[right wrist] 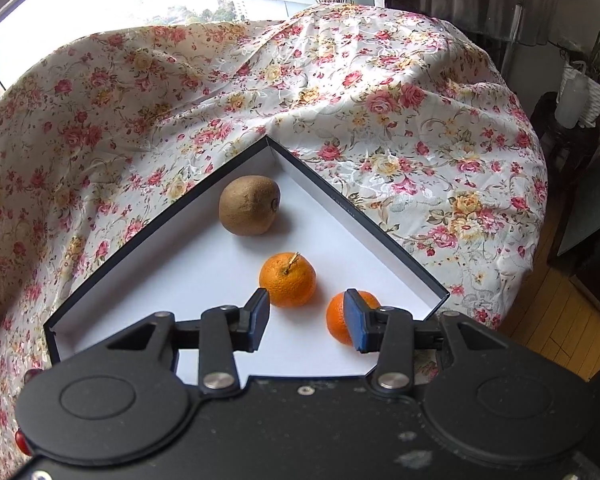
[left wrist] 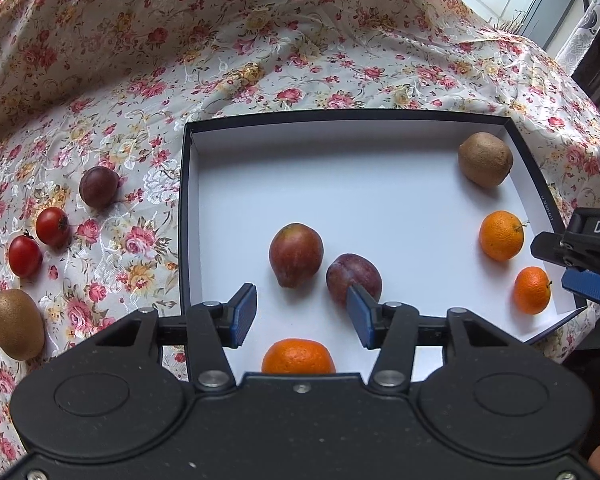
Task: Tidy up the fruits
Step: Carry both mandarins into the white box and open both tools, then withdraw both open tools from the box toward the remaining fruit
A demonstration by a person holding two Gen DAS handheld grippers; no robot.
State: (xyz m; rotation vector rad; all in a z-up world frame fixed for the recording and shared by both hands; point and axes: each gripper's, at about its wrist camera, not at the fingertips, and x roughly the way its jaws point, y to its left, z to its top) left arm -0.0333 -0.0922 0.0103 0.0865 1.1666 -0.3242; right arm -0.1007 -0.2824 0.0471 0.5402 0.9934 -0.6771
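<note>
A dark-rimmed box (left wrist: 186, 216) with a white floor holds a kiwi (left wrist: 486, 159), two tangerines (left wrist: 501, 235) (left wrist: 532, 290), a reddish pear-shaped fruit (left wrist: 296, 255), a purple plum (left wrist: 353, 283) and a third tangerine (left wrist: 298, 356). My left gripper (left wrist: 300, 300) hangs open above the box floor with nothing between its pads; the third tangerine lies below it. My right gripper (right wrist: 307, 300) is open over the box's right corner, empty, beside a tangerine (right wrist: 287, 279); its right finger partly hides another tangerine (right wrist: 340, 320). The kiwi (right wrist: 249, 205) lies beyond.
On the flowered cloth (left wrist: 260, 60) left of the box lie a plum (left wrist: 99, 187), two cherry tomatoes (left wrist: 52, 226) (left wrist: 25, 256) and a kiwi (left wrist: 16, 324). The right gripper (left wrist: 568, 270) shows at the box's right edge. The cloth rises in folds behind; wooden floor (right wrist: 560, 320) lies to the right.
</note>
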